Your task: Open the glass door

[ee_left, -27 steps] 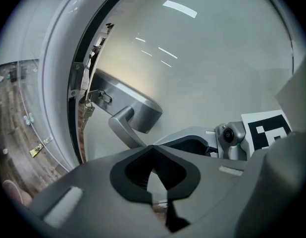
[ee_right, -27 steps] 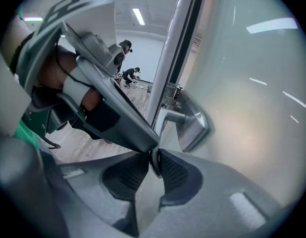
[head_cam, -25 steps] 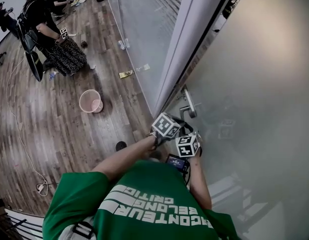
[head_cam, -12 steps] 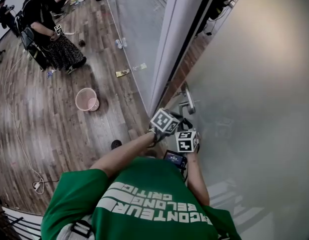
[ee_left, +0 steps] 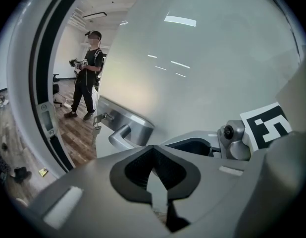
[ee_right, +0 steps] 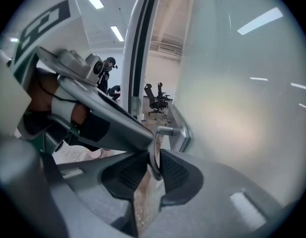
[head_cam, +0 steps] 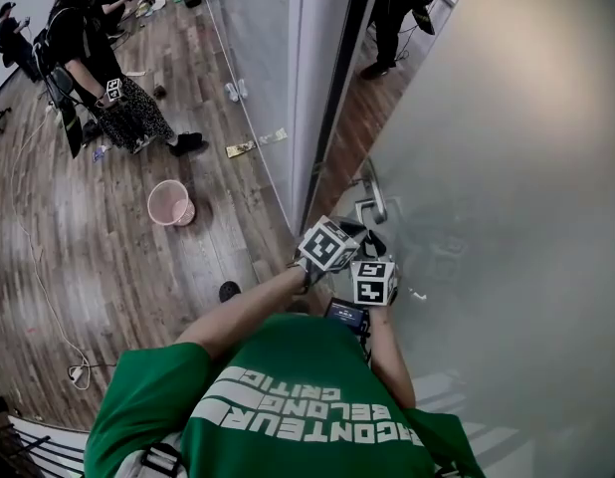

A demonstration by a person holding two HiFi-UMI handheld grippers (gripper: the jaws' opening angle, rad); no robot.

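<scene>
The frosted glass door (head_cam: 507, 167) stands ajar, its metal lever handle (head_cam: 370, 199) near the free edge. My right gripper (head_cam: 375, 252) is shut on that lever; in the right gripper view the lever (ee_right: 154, 148) runs down between the ribbed pads (ee_right: 175, 170). Just left of it my left gripper (head_cam: 349, 235) is shut on nothing. In the left gripper view the handle (ee_left: 124, 132) and its plate lie ahead to the left of the left gripper (ee_left: 155, 170). A key (ee_left: 97, 123) hangs from the lock.
A white door frame (head_cam: 312, 88) stands left of the gap, with wood floor beyond and a person (head_cam: 397, 8) there. On this side stand a pink bucket (head_cam: 171, 202), a person in a patterned skirt (head_cam: 118, 98), floor litter (head_cam: 240, 148) and a cable (head_cam: 49, 307).
The door has swung further open: the gap at the frame has widened and shows the floor and a person beyond. Both grippers stay at the handle.
</scene>
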